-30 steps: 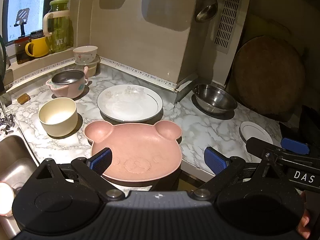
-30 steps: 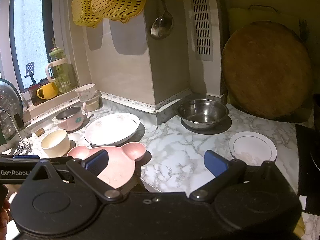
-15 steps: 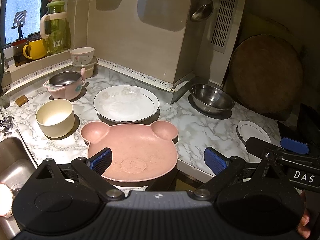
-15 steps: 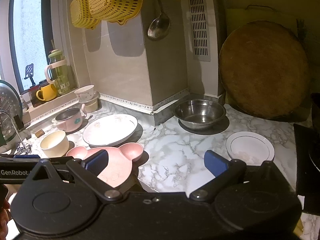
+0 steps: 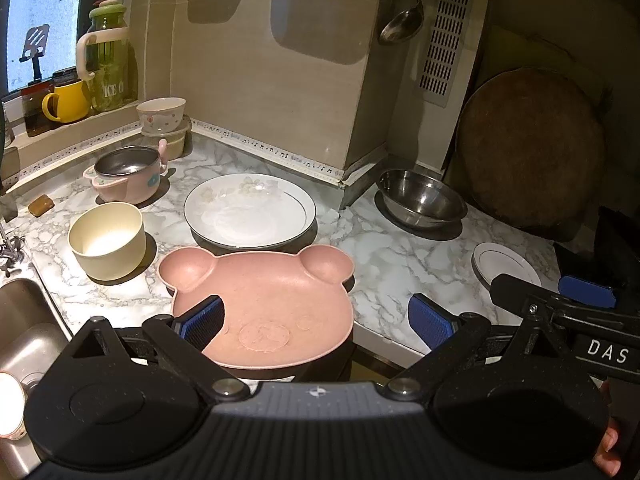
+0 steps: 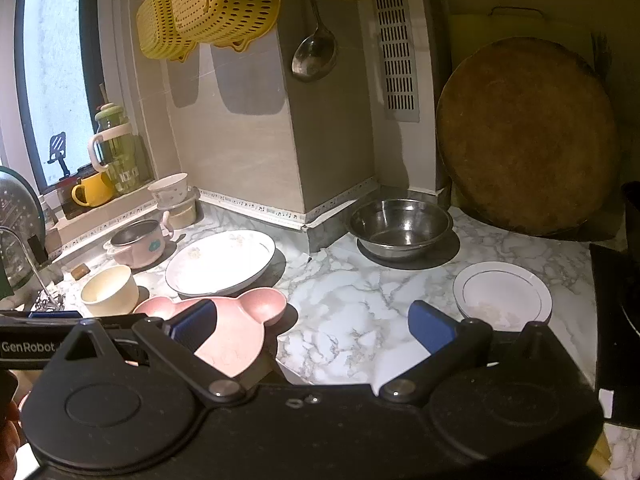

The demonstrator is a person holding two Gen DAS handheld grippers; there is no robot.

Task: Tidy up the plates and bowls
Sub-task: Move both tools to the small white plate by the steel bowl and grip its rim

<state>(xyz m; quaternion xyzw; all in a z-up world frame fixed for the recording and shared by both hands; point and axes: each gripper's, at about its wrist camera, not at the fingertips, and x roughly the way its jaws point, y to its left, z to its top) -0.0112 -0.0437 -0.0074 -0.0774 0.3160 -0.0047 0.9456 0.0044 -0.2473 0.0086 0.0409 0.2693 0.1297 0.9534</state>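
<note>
Hovering at the near edge of the marble tabletop (image 5: 400, 256), both grippers hold nothing, fingers spread wide. The left gripper (image 5: 316, 320) faces the pink bear plate (image 5: 272, 300), which overhangs the edge; the right gripper (image 6: 312, 322) sits nearer the small white plate (image 6: 502, 294). This looks like the approach before a first pick, which calls for sliding one finger under a rim and closing.

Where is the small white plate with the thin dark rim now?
The small white round plate lies flat on the marble counter's right side, in front of the steel bowl and the leaning round wooden board.
</note>
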